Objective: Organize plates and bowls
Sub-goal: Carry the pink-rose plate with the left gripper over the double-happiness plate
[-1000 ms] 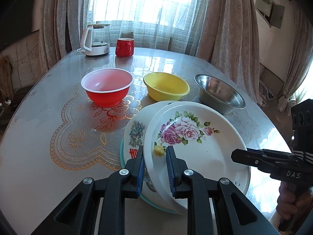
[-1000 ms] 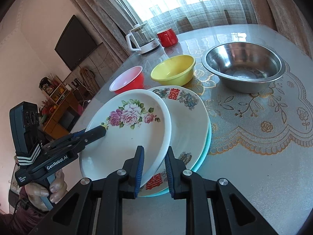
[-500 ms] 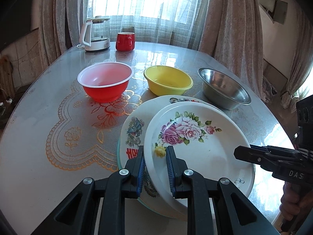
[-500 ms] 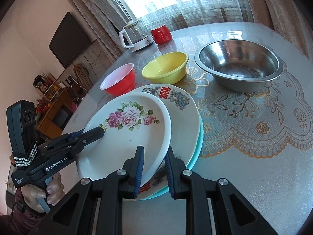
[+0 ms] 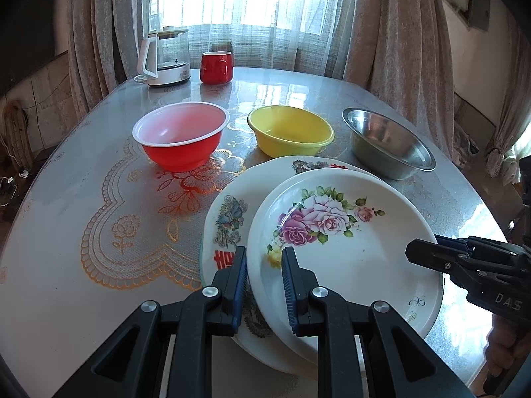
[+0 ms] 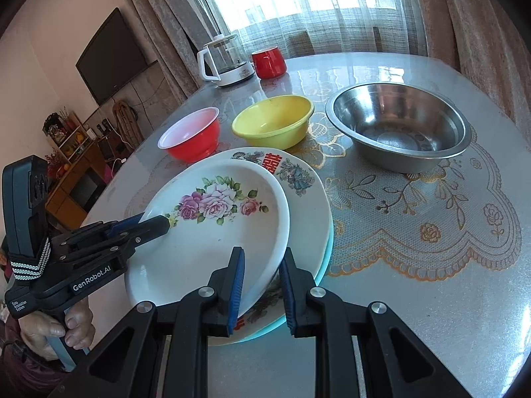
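Note:
A white plate with pink roses sits over a plate with red characters. A teal plate lies beneath both. My left gripper is shut on the rose plate's near-left rim. My right gripper is shut on the opposite rim. I cannot tell whether the rose plate touches the stack. Behind stand a red bowl, a yellow bowl and a steel bowl, in a row.
A glass kettle and a red mug stand at the table's far edge by the curtains. A gold lace mat covers the glossy table. A person's hand holds the left gripper.
The rose plate, held by both grippers, has shifted slightly further over the character plate. Both grippers stay shut on its rim.

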The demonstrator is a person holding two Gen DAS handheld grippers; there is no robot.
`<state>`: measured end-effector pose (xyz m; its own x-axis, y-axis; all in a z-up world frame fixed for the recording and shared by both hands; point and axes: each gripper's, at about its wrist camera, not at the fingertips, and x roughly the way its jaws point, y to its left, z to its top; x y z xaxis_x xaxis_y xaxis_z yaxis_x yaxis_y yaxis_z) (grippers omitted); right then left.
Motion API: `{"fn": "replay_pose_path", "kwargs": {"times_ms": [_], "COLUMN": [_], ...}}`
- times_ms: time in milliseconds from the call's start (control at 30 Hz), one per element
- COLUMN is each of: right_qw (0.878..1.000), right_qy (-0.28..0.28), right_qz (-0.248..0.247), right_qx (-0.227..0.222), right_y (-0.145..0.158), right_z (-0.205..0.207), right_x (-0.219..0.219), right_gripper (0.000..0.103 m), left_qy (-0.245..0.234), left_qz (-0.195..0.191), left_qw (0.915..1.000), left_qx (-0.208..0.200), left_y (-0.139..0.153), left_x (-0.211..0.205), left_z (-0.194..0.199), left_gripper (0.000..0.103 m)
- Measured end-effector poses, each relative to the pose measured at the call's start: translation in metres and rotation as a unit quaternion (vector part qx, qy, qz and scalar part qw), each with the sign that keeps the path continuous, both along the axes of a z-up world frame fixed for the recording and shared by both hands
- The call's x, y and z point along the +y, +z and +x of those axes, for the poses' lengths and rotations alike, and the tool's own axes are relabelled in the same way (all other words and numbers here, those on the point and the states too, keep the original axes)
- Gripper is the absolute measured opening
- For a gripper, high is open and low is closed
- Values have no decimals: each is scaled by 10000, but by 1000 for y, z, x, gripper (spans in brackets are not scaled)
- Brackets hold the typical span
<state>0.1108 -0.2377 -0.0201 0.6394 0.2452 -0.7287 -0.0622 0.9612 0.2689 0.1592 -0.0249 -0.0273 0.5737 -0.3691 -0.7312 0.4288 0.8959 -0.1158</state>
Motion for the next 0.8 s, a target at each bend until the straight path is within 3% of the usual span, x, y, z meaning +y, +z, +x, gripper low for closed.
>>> {"fn": "replay_pose_path", "kwargs": {"times_ms": [433,800], "right_qw": [9996,9941], "right_qy": [-83,-216], "right_qz": [-280,-1053], "right_qx": [-36,-151], "right_y": [1,0], "right_z": [6,15], "right_x": [4,22], "right_gripper": [21,23], "left_qy": [79,330], "left_qz": [244,624], "left_qw": [9996,9963], "left_qx": [-125,-494], "left_y": [0,-2], "left_x": [-7,-15], "left_z": [0,-2], "left_gripper": [21,21]}}
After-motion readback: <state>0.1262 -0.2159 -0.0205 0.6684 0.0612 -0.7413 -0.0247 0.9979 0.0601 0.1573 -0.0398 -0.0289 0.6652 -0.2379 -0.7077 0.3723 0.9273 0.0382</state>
